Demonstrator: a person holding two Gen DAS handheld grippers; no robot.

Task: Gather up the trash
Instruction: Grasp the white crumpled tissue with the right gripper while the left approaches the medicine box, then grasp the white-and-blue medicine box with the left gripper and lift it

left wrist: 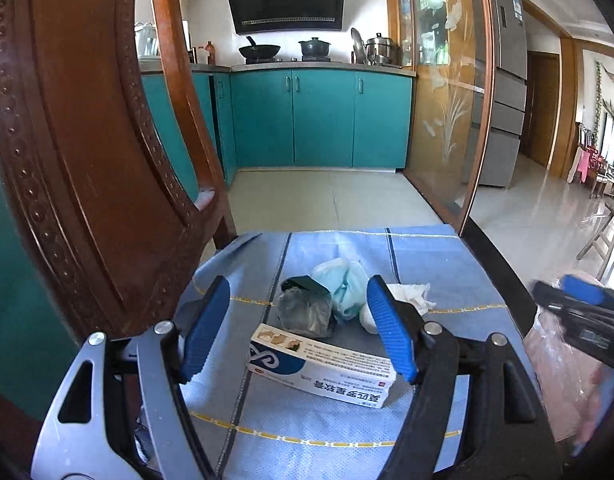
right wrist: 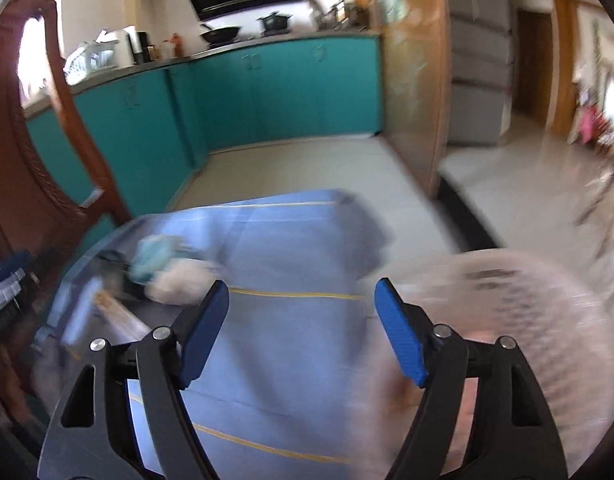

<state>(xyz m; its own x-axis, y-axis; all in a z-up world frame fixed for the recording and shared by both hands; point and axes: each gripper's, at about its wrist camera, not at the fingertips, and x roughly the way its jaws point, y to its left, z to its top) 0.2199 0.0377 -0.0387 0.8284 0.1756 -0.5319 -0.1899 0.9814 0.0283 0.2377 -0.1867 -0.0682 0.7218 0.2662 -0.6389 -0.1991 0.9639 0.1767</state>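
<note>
On the blue cloth-covered table (left wrist: 427,264) lies a small pile of trash: a white and blue medicine box (left wrist: 321,366), a crumpled grey-green plastic wrapper (left wrist: 305,308), a light blue wad (left wrist: 345,288) and white tissue (left wrist: 411,296). My left gripper (left wrist: 299,328) is open and empty, its fingers either side of the box. My right gripper (right wrist: 301,332) is open and empty over bare cloth (right wrist: 291,264); it also shows at the right edge of the left wrist view (left wrist: 579,304). The trash pile (right wrist: 159,268) is blurred at its left. A pink mesh bin (right wrist: 519,332) stands at its right.
A carved wooden chair back (left wrist: 79,160) stands close on the left. Beyond the table edge are a tiled floor (left wrist: 327,200), teal kitchen cabinets (left wrist: 323,116) and a glass partition (left wrist: 447,92). The pink bin with clear liner (left wrist: 563,368) sits at the table's right.
</note>
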